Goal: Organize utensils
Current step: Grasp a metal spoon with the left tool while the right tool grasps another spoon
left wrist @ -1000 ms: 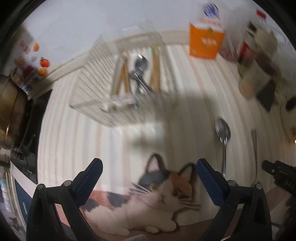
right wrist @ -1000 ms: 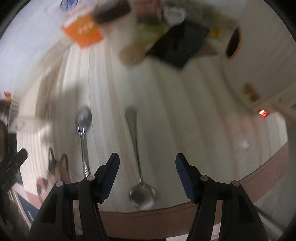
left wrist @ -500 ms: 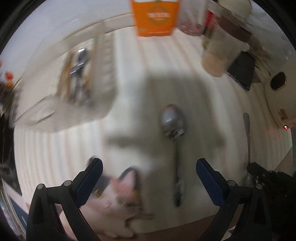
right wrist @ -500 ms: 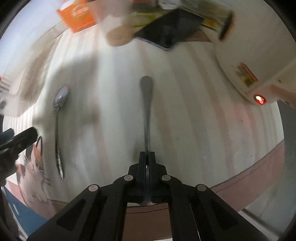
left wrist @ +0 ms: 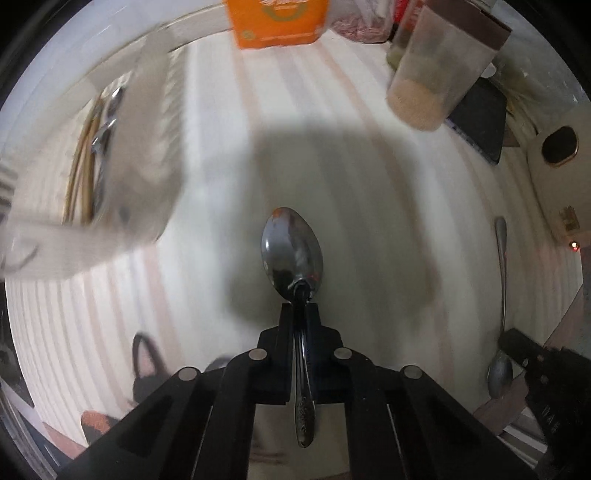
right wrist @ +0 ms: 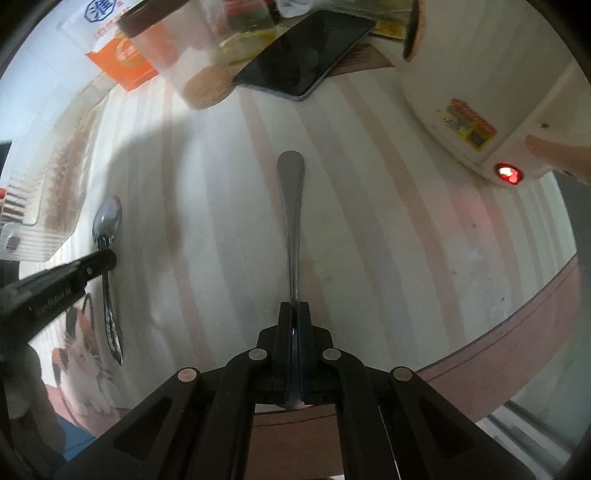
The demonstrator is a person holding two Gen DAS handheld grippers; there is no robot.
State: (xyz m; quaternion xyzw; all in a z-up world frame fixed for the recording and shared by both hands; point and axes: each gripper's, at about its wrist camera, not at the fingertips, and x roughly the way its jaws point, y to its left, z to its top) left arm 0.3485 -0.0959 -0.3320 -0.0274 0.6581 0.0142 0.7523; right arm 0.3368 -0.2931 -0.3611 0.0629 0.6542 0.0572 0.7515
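- Between the closed jaws of the left gripper, in the left wrist view, sits the neck of a dark spoon: the pads pinch it just below the bowl, which juts out ahead of the fingertips, while the patterned handle runs back under the gripper body.
- Off to the left of that view a clear ribbed organizer tray (blurred) holds other utensils; at the right edge a second spoon lies on the striped tablecloth, its bowl end beside the black right gripper.
- At the far end stand an orange box and a clear jar.
- From the right wrist view, the right gripper is clamped shut on the second spoon at its narrow neck; the handle stretches straight ahead over the cloth, the bowl tucked under the gripper (barely visible).
- On the left, the left gripper nips the dark spoon near its bowl, beside the organizer tray.
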